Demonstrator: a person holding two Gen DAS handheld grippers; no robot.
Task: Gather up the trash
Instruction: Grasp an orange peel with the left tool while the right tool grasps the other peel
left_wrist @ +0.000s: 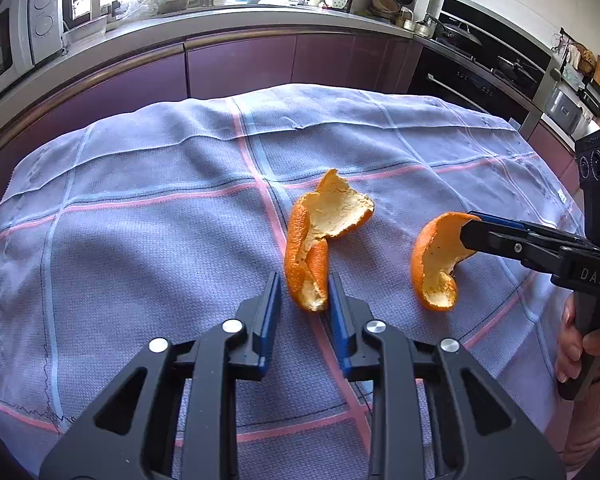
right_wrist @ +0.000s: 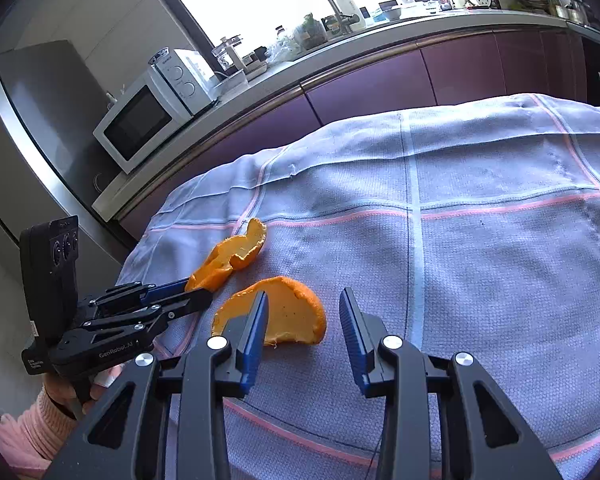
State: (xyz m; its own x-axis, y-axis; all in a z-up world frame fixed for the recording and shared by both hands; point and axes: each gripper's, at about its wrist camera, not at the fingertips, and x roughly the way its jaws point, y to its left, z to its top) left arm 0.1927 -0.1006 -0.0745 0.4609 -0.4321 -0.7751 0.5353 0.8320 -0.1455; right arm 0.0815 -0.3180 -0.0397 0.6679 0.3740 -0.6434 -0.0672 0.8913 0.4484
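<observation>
Two orange peels lie on a blue checked cloth [left_wrist: 140,248]. The long curled peel [left_wrist: 320,232] lies with its near end between the fingers of my left gripper [left_wrist: 304,292], which is open around it. That peel also shows in the right wrist view [right_wrist: 232,256], with the left gripper [right_wrist: 196,292] at its near end. The second, cup-shaped peel [left_wrist: 432,264] lies to the right. My right gripper [right_wrist: 304,304] is open, with that peel [right_wrist: 288,312] between its fingers, near the left one. The right gripper's tips [left_wrist: 470,226] touch the peel's top edge.
The cloth [right_wrist: 480,260] covers a table. Behind it run purple kitchen cabinets [left_wrist: 240,64] under a cluttered counter. An oven and stove [left_wrist: 472,76] stand at the far right. A white microwave [right_wrist: 140,120] and a steel fridge [right_wrist: 40,92] stand at the left.
</observation>
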